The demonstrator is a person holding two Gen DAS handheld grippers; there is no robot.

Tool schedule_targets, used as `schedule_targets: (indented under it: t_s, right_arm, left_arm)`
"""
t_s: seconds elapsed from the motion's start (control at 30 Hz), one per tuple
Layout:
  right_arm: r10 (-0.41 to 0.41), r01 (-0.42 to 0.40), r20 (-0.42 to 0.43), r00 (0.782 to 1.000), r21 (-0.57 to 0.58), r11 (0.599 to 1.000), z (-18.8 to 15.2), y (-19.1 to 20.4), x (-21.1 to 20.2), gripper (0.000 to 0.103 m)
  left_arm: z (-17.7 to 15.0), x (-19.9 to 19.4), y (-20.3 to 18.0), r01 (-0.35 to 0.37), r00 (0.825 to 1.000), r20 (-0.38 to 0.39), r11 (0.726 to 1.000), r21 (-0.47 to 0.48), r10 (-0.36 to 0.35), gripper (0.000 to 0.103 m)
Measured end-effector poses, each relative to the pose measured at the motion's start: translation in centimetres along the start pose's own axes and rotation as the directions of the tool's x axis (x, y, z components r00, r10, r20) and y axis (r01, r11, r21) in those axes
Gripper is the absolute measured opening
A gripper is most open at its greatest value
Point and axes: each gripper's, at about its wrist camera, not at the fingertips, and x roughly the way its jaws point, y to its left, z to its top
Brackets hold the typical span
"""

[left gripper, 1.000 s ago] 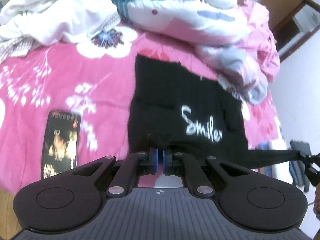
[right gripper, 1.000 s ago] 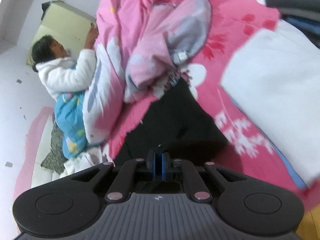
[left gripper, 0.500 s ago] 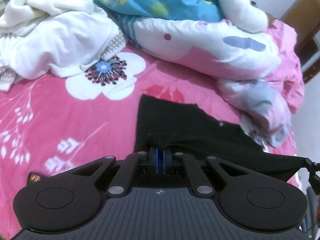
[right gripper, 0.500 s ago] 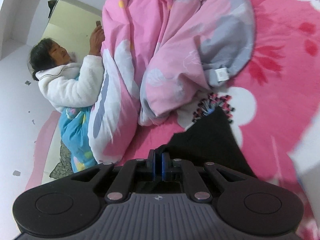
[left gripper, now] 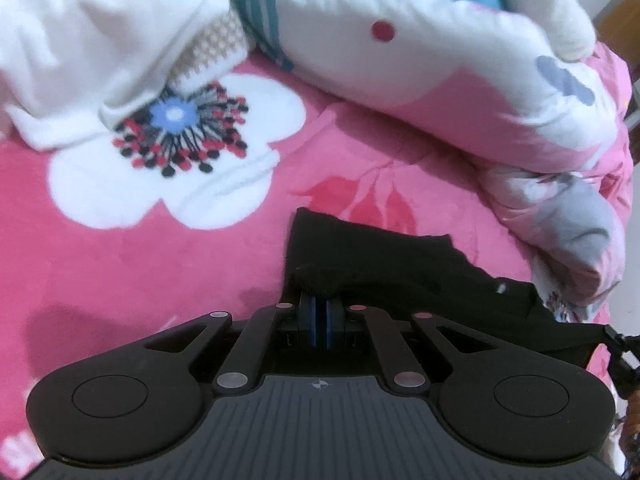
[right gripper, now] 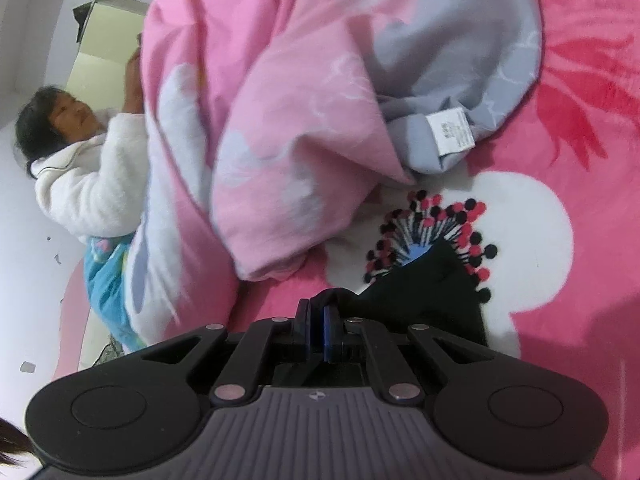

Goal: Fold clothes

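Black garment [left gripper: 400, 264] on pink blanket [left gripper: 140, 264], edge pinched in both closed grippers: left [left gripper: 320, 316], right [right gripper: 316, 320]. Keep edge taut and level, align corners when laying down.

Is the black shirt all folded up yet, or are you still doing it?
Still going. Both claws, left claw and right claw, are shut on the black shirt, holding its edge above the pink blanket. Looks mid-fold. Left: laying it flat, finishing the folds, then the white clothes.
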Motion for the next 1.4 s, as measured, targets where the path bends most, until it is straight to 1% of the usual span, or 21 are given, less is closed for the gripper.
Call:
schedule_targets:
  t_s: [0.13,0.2,0.27,0.3,0.37,0.4,0.5,0.57,0.6,0.67,0.7,0.77,0.83,0.87,0.9,0.97,1.07,1.1,1.17,1.23,1.4]
  right_arm:
    - [0.005,-0.006,0.022,1.0,0.047,0.999,0.2,-2.5,2.2,0.006]
    - [0.024,-0.026,0.028,0.999,0.094,0.995,0.3,-4.0,3.5,0.007]
    - [0.044,-0.049,0.033,0.998,0.175,0.983,0.4,-5.7,4.6,0.009]
    - [0.058,-0.066,0.041,0.997,0.217,0.974,0.4,-6.4,4.8,0.01]
    - [0.099,-0.118,0.082,0.992,0.28,0.953,0.2,-7.3,4.8,0.014]
    - [0.114,-0.143,0.112,0.987,0.297,0.944,0.0,-7.4,4.5,0.021]
    - [0.14,-0.216,0.239,0.961,0.334,0.917,-0.5,-7.4,2.6,0.034]
    - [0.116,-0.213,0.279,0.953,0.348,0.913,-0.6,-7.2,1.5,0.035]
    - [0.105,-0.195,0.271,0.957,0.33,0.924,-0.7,-6.6,1.1,0.035]
    - [0.09,-0.147,0.218,0.972,0.26,0.954,-1.0,-4.6,1.0,0.035]
    - [0.081,-0.116,0.171,0.982,0.203,0.972,-1.3,-3.1,1.2,0.035]
    - [0.039,-0.041,0.048,0.998,0.04,0.998,-2.4,0.6,2.4,0.035]
    - [-0.008,-0.005,-0.078,0.997,-0.171,0.985,-4.6,5.1,4.8,0.035]
    - [-0.034,-0.005,-0.135,0.99,-0.279,0.96,-5.8,7.3,6.1,0.035]
    - [-0.051,-0.028,-0.187,0.981,-0.395,0.918,-7.3,9.7,7.7,0.035]
    - [-0.077,-0.097,-0.269,0.96,-0.578,0.811,-10.3,13.9,10.7,0.035]
    - [-0.117,-0.234,-0.362,0.925,-0.784,0.575,-15.5,19.3,15.2,0.037]
    - [-0.126,-0.267,-0.38,0.916,-0.814,0.516,-16.7,20.3,16.6,0.039]
    - [-0.147,-0.332,-0.415,0.898,-0.858,0.393,-19.3,22.3,19.4,0.05]
    - [-0.172,-0.389,-0.441,0.881,-0.881,0.268,-21.8,24.1,22.1,0.053]
    - [-0.249,-0.454,-0.455,0.855,-0.889,0.065,-25.7,25.4,26.4,0.051]
  left_arm:
    - [-0.1,2.5,2.2,0.07,0.997,-0.016,0.993,-0.096,-0.072,0.004]
    - [0.0,3.4,3.5,0.11,0.994,-0.008,0.978,-0.177,-0.113,0.005]
    - [0.2,3.8,4.9,0.171,0.985,0.013,0.941,-0.293,-0.174,0.01]
    - [0.3,3.8,5.6,0.209,0.977,0.037,0.91,-0.358,-0.209,0.013]
    - [0.5,3.3,6.9,0.272,0.962,0.12,0.843,-0.463,-0.245,0.031]
    - [0.6,3.0,7.4,0.3,0.954,0.164,0.81,-0.504,-0.252,0.034]
    - [0.9,2.1,8.1,0.331,0.942,0.238,0.766,-0.55,-0.236,0.04]
    - [1.2,1.5,8.2,0.314,0.947,0.238,0.779,-0.543,-0.216,0.04]
    - [1.3,1.1,8.1,0.301,0.95,0.235,0.789,-0.536,-0.203,0.041]
    - [1.0,-0.1,7.3,0.234,0.967,0.203,0.849,-0.473,-0.153,0.043]
    - [0.9,-0.7,6.8,0.2,0.974,0.189,0.876,-0.439,-0.127,0.044]
    - [0.6,-1.8,6.0,0.129,0.984,0.163,0.921,-0.368,-0.072,0.054]
    - [0.3,-3.0,5.1,0.058,0.99,0.14,0.955,-0.292,-0.017,0.056]
    - [-0.2,-3.3,4.6,0.03,0.993,0.12,0.969,-0.246,-0.001,0.058]
    - [-0.6,-3.5,4.1,0.005,0.995,0.1,0.98,-0.201,0.016,0.058]
    - [-1.7,-3.5,3.6,-0.025,0.998,0.061,0.99,-0.139,0.034,0.058]
    - [-3.6,-3.7,2.9,-0.06,0.998,0.019,0.995,-0.075,0.062,0.058]
    - [-4.2,-3.8,2.7,-0.071,0.997,0.006,0.996,-0.053,0.072,0.058]
    - [-5.3,-3.8,2.3,-0.091,0.996,-0.017,0.996,-0.02,0.09,0.058]
    - [-6.4,-3.9,2.1,-0.105,0.994,-0.034,0.994,0.007,0.105,0.058]
    - [-8.6,-4.5,1.1,-0.136,0.989,-0.038,0.984,0.118,0.141,0.058]
